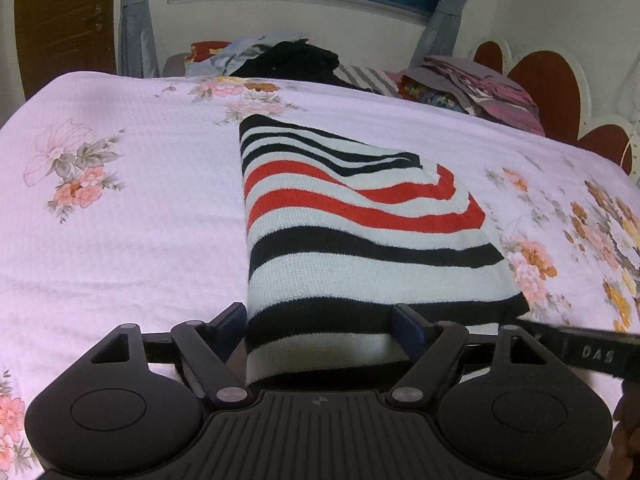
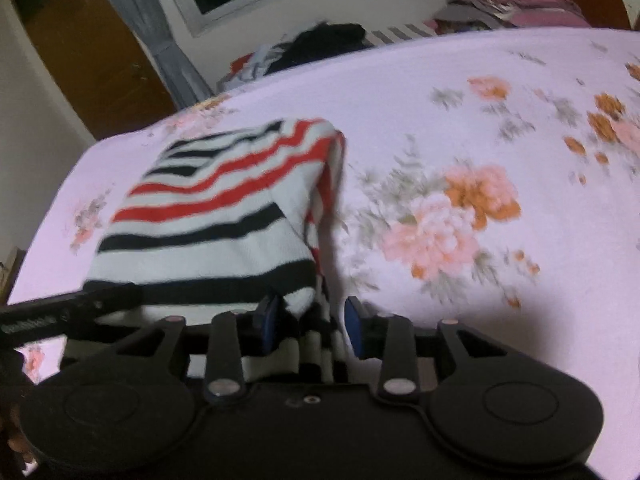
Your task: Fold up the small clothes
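Observation:
A small knitted garment with black, white and red stripes (image 1: 352,232) lies folded on the pink floral bedsheet (image 1: 120,220). My left gripper (image 1: 320,326) is open, its blue pads wide apart either side of the garment's near left edge. My right gripper (image 2: 312,320) is open, with the garment's near right corner (image 2: 308,300) bunched between its blue pads. The garment also shows in the right wrist view (image 2: 224,216), its right side lifted and creased. The other gripper's black finger shows at each view's edge (image 1: 580,344) (image 2: 60,308).
A heap of dark and coloured clothes (image 1: 288,60) lies at the far edge of the bed. Folded clothes (image 1: 468,88) sit by the red and white headboard (image 1: 560,88). A window with grey curtains and a brown door (image 1: 60,20) are behind.

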Tool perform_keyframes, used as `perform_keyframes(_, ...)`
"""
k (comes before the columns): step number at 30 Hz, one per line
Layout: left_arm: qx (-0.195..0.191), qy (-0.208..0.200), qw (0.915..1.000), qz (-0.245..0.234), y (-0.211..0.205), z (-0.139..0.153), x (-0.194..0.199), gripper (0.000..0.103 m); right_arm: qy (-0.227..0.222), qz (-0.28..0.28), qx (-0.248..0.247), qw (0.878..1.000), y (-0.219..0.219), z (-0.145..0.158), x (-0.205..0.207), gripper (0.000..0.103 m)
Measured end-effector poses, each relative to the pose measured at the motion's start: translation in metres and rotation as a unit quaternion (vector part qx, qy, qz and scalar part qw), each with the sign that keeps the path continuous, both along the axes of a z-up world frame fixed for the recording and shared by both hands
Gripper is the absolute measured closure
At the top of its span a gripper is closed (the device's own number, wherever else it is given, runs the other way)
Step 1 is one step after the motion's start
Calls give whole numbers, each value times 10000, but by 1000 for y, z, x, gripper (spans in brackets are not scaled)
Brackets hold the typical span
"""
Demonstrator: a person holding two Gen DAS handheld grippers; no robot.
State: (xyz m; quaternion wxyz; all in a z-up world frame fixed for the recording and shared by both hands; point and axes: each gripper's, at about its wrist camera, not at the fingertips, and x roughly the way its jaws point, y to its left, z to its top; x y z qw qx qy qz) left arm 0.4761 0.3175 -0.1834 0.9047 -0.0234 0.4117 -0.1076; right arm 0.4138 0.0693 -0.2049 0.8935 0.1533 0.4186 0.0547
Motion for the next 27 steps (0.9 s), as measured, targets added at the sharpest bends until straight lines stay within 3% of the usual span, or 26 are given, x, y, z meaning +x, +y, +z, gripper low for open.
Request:
perform_keyframes(2,8,75,10000,-38,-1,-1,1,10,32,-98,89,9999,0,-2,-5,66)
perform_keyframes(7,-60,269,9996,-72,0,-4,0,0,70,-177,124,9997,1,-4,-13,66)
perform_keyframes(10,-120,460,9989,40,3,-6,-1,0,113,-254,288,9992,-4,-8,-13,66)
perform_keyframes(14,106,782,9965,281,0,-10,1,0,149,-243,282,9992,-4,-9,-11,64)
perform_keyframes(16,151,766,9961,420,-1,-8,-2,0,168,-259,167,9994,-3,-6,-10,55)
perform_keyframes(19,532,550,9951,626,-9,2,-12,0,155,-369,227,9989,-8,2,-13,44)
perform_keyframes(22,662,358,9958,531,-13,13,-23,0,-31,-341,236,9991,-14,16,-26,42)
perform_keyframes(27,676,139,9931,947,-14,38,-53,0,-263,8,91,9996,-18,44,-54,38)
